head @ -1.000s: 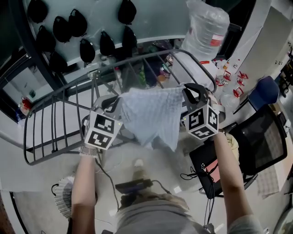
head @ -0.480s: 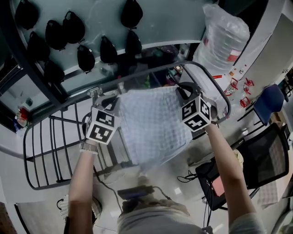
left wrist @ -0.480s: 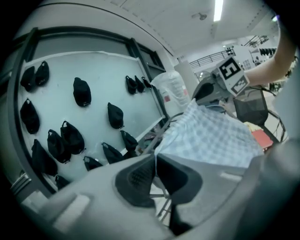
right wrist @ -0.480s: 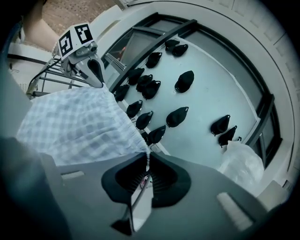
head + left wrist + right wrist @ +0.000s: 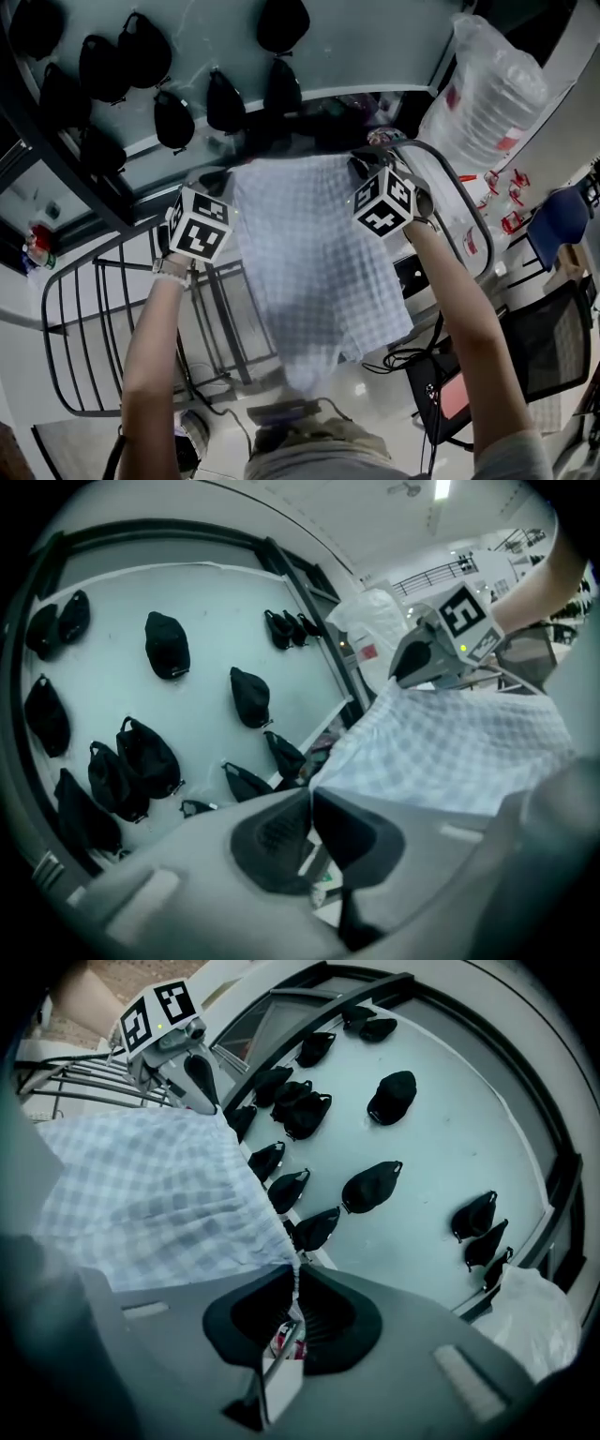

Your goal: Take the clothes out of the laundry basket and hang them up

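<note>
The checked cloth [image 5: 319,262] hangs in the air at the centre of the head view. Its top edge is stretched between the two tongs, over the bars of the drying rack [image 5: 89,309], which fills the 8 o'clock side and loops round toward 3 o'clock.

The left tongs [image 5: 217,178] are pressed together on the cloth's top corner at 10 o'clock. In the left gripper view the pads meet, with the cloth's edge running in between them. The right tongs [image 5: 361,167] pinch the opposite corner at 2 o'clock. The right gripper view shows a thin fold of hem nipped between the closed pads.

The cloth looks thin, light and limp. It sags in the middle and trails to a point at 6 o'clock, so it should drape easily over a bar. The two top corners seem the right places to hold it, though so narrow a bite on the hem could slip.

The laundry basket cannot be made out with certainty. A big clear plastic bag [image 5: 492,89] at 2 o'clock is stuffed full, but its contents are not readable. Dark caps [image 5: 155,112] hang on the wall at 11 o'clock.
</note>
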